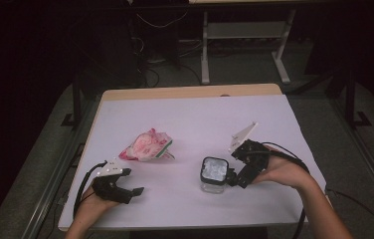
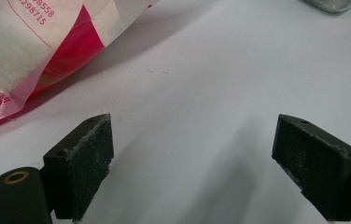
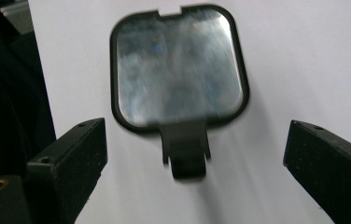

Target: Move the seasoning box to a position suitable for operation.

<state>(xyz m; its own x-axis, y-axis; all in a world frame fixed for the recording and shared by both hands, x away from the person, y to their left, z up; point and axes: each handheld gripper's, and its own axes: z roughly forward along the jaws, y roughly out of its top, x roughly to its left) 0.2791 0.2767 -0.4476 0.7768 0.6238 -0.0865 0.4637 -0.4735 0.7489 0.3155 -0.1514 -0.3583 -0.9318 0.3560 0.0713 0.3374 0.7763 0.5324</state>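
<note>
A crumpled pink and white plastic bag (image 1: 147,146) lies left of centre on the white table (image 1: 200,119). A small clear container (image 1: 214,173) with a black-rimmed square lid stands at the front right. My left gripper (image 1: 131,181) is open near the front left corner, in front of the bag. In the left gripper view the bag (image 2: 33,42) lies beyond the left gripper (image 2: 192,154), whose jaws hold nothing. My right gripper (image 1: 235,175) is open just right of the container. In the right gripper view the lid (image 3: 178,65) and its black latch (image 3: 185,149) sit ahead of the right gripper (image 3: 197,142).
A wooden strip (image 1: 190,92) runs along the table's far edge. Beyond it the floor holds cables (image 1: 162,22) and white desk legs (image 1: 205,50). A corner of the container (image 2: 334,3) shows at the top right of the left gripper view.
</note>
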